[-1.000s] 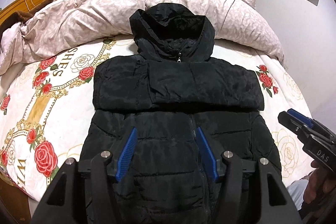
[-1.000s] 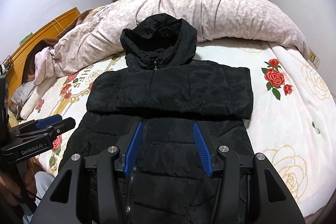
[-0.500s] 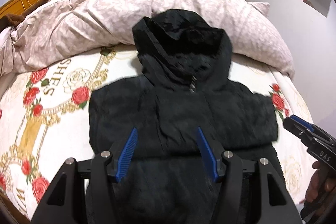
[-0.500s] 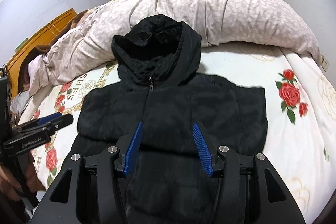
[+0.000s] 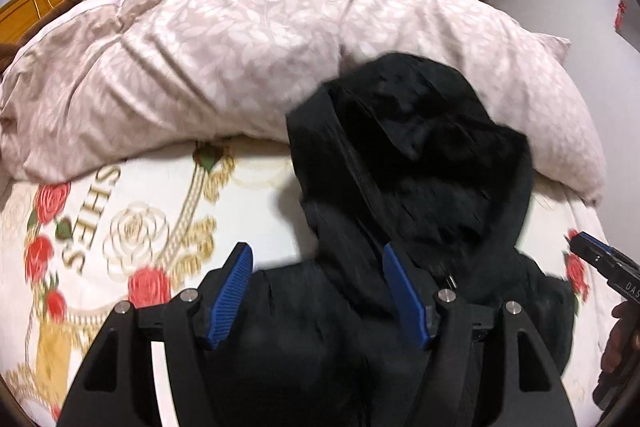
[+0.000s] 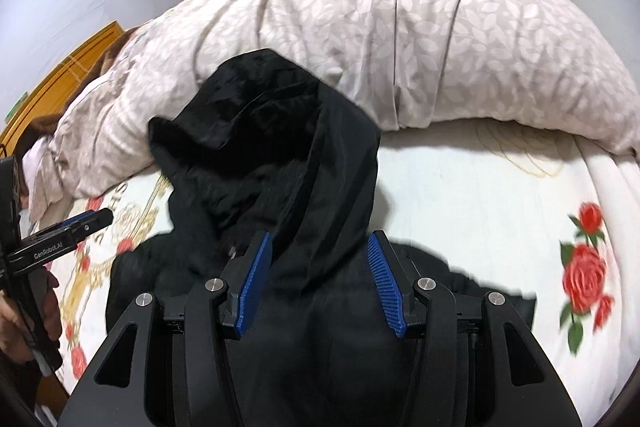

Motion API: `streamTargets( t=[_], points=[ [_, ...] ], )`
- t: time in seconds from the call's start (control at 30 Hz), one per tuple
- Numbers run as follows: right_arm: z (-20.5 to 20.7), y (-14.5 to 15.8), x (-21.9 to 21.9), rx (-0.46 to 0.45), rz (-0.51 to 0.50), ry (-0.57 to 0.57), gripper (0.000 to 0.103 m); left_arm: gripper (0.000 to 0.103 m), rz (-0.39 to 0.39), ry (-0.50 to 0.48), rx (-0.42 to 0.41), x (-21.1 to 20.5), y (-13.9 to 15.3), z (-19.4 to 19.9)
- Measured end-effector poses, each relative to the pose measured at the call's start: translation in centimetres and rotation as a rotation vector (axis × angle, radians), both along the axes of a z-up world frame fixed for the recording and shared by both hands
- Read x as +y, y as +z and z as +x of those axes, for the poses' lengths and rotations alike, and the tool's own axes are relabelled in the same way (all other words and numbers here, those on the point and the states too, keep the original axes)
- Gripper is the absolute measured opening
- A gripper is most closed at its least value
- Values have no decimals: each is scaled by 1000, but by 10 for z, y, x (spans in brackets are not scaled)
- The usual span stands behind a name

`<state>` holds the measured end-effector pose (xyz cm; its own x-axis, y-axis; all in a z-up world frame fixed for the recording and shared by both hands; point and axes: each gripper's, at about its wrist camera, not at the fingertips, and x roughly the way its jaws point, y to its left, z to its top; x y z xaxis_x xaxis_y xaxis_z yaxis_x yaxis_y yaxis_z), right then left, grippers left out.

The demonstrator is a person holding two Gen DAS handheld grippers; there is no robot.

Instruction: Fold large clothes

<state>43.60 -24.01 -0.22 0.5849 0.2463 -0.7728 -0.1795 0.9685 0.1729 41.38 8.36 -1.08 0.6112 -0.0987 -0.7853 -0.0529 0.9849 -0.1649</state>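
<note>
A black hooded puffer jacket (image 5: 400,195) lies face up on the bed, sleeves folded across its chest, hood (image 6: 276,131) toward the duvet. My left gripper (image 5: 316,267) is open and empty, hovering over the jacket's left shoulder beside the hood. My right gripper (image 6: 320,247) is open and empty, hovering over the hood's right side and collar. Each gripper shows at the edge of the other's view: the right one in the left wrist view (image 5: 600,259) and the left one in the right wrist view (image 6: 68,231).
A rolled pale leaf-print duvet (image 5: 240,39) lies across the bed just behind the hood. The bedsheet (image 6: 480,195) is white with red roses. A wooden headboard (image 6: 60,83) is at the left, and wooden doors stand behind the bed.
Both grippers have moved forward from over the jacket's lower body up to its collar and hood. Both stay open. The jacket has not moved.
</note>
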Motion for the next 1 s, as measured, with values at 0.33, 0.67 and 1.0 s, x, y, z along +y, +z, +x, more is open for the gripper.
streamTargets(
  t=[0.33, 0.67, 1.0],
  points=[
    [93, -15, 11, -34, -30, 50, 51, 70, -17, -24, -68, 2, -13, 89],
    [114, -24, 24, -32, -38, 53, 9, 10, -23, -68, -89, -7, -25, 104],
    [36, 22, 3, -118, 46, 22, 7, 8, -75, -66, -187, -6, 25, 40]
  ],
)
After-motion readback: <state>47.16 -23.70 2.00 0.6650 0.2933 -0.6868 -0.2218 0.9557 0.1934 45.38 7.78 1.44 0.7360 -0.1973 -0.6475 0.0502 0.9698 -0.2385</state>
